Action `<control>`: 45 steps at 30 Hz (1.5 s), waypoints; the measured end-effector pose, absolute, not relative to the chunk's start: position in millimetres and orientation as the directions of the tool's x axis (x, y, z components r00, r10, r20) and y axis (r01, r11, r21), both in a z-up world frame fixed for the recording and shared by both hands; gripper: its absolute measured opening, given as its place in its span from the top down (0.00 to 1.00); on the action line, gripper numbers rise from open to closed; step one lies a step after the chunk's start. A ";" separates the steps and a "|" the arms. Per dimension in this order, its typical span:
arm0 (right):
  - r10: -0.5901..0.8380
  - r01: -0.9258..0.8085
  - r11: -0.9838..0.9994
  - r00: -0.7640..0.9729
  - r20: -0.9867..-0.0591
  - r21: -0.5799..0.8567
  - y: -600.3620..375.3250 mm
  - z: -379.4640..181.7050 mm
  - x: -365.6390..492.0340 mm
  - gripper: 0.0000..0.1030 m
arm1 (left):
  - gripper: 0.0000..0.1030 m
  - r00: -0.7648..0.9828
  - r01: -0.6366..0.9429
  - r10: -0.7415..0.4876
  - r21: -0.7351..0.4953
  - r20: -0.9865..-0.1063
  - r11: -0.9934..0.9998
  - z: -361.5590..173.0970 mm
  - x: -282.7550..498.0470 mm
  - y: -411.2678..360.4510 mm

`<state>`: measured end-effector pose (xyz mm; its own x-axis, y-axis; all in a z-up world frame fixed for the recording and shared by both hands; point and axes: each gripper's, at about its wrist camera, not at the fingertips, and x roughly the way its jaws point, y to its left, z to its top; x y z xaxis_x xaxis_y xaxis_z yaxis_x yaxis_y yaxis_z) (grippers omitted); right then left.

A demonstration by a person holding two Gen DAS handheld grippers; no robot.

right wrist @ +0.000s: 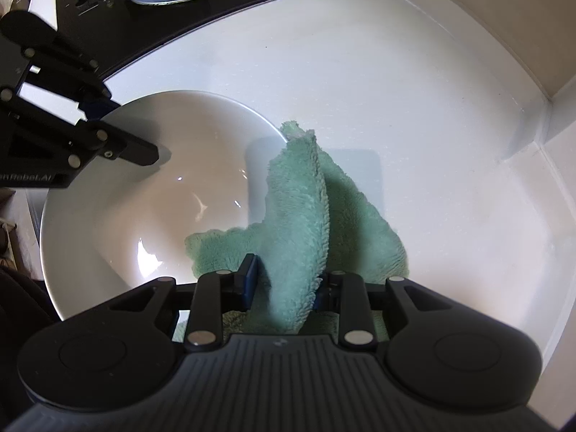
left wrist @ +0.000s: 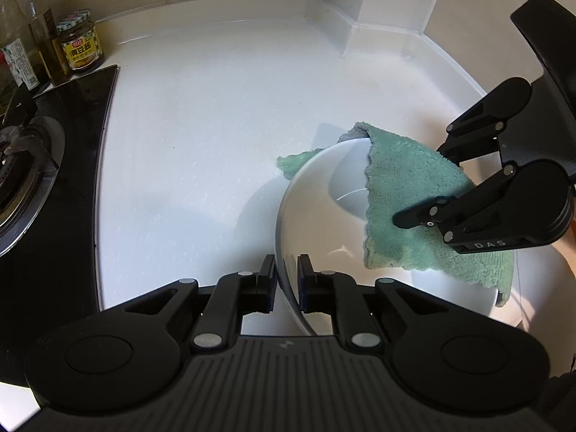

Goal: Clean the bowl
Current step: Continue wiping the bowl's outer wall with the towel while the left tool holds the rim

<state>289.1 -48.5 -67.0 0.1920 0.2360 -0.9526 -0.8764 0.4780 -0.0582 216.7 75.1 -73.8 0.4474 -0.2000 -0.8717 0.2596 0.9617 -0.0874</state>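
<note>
Bowl (left wrist: pixel 324 216) rim pinched by my left gripper (left wrist: pixel 287 280) at six o'clock — right gripper (right wrist: pixel 286 280) clamps the green cloth (right wrist: pixel 298 216) (draped over the rim); I'd press it flat, sweeping inside.

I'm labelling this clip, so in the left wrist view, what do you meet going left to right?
Oil bottle → sauce jar → white bowl → green cloth → right gripper.

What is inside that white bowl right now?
Part of the green cloth, pinched by the right gripper, drapes over the rim into the bowl. The rest of the inside looks bare and shiny. Whatever lies beneath the cloth is hidden.
</note>
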 end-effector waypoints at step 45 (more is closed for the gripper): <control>0.257 -0.961 0.271 0.124 -0.958 -0.051 -83.8 -33.1 240.3 0.82 | 0.93 0.432 0.493 -0.207 0.037 -0.878 0.869 -58.2 221.1 25.5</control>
